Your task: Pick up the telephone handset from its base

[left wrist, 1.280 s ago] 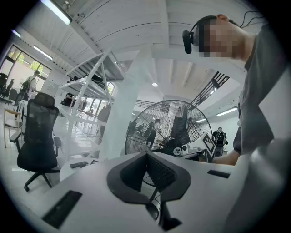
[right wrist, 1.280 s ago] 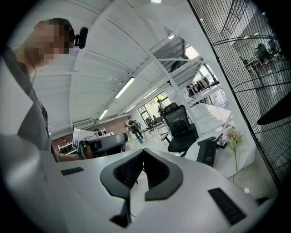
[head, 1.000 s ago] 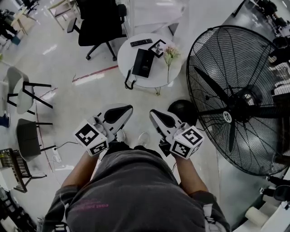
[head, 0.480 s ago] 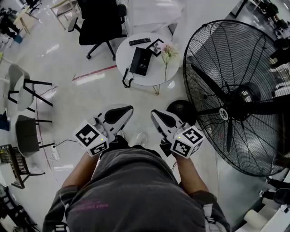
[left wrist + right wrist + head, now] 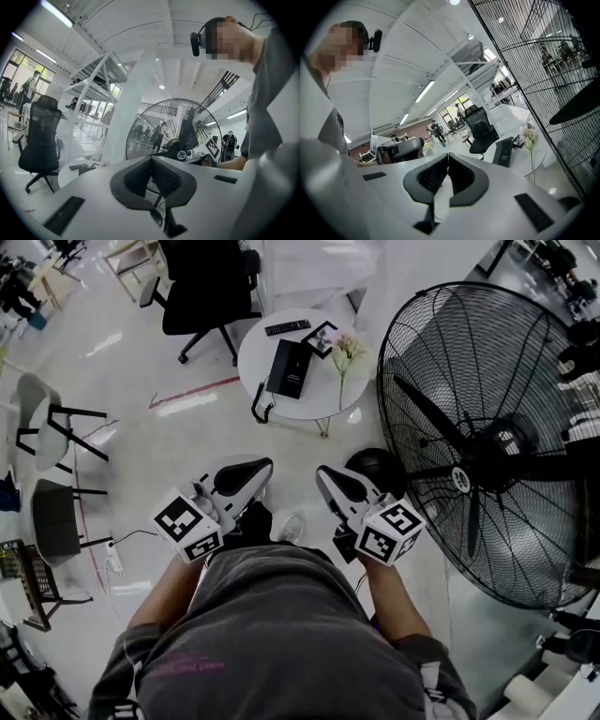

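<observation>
Left tool (image 5: 255, 469) and right tool (image 5: 332, 481) are closed, empty, well apart from the telephone (image 5: 287, 367); a careless reach could topple the flower (image 5: 345, 347) near it.

We get bright, even light from ceiling strips (image 5: 423, 92) high above the jaws of the right gripper (image 5: 448, 157). Soft glare lies on the glossy floor (image 5: 183, 418) ahead of them. Both gripper views bow and darken at their rims.

The person wears a dark grey short-sleeved T-shirt (image 5: 281, 634) with pink print (image 5: 187, 667) and a black head-mounted camera (image 5: 196, 42), while the white left gripper (image 5: 267, 465) and white right gripper (image 5: 321, 472) each carry black ribbed pads (image 5: 165, 177) and 1 black-and-white marker cube (image 5: 189, 524).
</observation>
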Tool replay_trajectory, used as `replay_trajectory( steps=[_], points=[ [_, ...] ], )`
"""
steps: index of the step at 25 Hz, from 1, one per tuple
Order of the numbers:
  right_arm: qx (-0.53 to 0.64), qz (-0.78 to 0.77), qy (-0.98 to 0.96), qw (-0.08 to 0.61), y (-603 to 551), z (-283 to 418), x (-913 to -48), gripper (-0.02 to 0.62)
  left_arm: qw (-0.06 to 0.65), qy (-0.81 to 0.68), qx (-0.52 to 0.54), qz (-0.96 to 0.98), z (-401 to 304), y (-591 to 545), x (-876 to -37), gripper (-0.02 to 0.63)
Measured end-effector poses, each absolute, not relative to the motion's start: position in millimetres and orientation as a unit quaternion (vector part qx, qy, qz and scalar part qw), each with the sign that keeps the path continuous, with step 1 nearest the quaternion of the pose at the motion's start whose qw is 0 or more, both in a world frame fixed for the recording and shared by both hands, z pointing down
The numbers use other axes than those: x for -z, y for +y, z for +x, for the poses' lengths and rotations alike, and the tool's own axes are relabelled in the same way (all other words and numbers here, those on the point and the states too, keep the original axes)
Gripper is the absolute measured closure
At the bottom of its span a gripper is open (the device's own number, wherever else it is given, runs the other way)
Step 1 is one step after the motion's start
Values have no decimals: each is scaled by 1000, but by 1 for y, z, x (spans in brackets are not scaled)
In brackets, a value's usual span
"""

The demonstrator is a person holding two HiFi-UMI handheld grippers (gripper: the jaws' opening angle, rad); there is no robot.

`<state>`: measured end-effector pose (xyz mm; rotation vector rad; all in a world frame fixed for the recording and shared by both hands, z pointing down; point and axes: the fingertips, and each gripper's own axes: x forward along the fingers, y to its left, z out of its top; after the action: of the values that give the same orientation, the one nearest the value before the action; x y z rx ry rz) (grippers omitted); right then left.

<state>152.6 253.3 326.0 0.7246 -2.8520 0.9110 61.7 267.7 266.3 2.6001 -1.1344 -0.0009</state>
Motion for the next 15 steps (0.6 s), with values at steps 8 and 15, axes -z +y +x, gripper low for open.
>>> replay_trajectory(
  steps=[8, 15],
  points=[
    [-298, 241, -923, 38, 225, 141, -330, 575, 158, -390, 5, 907, 50, 238, -272, 592],
    [-306, 251, -917, 46, 187, 120, -339, 575, 169, -383, 8, 908, 29, 193, -280, 592]
  ],
)
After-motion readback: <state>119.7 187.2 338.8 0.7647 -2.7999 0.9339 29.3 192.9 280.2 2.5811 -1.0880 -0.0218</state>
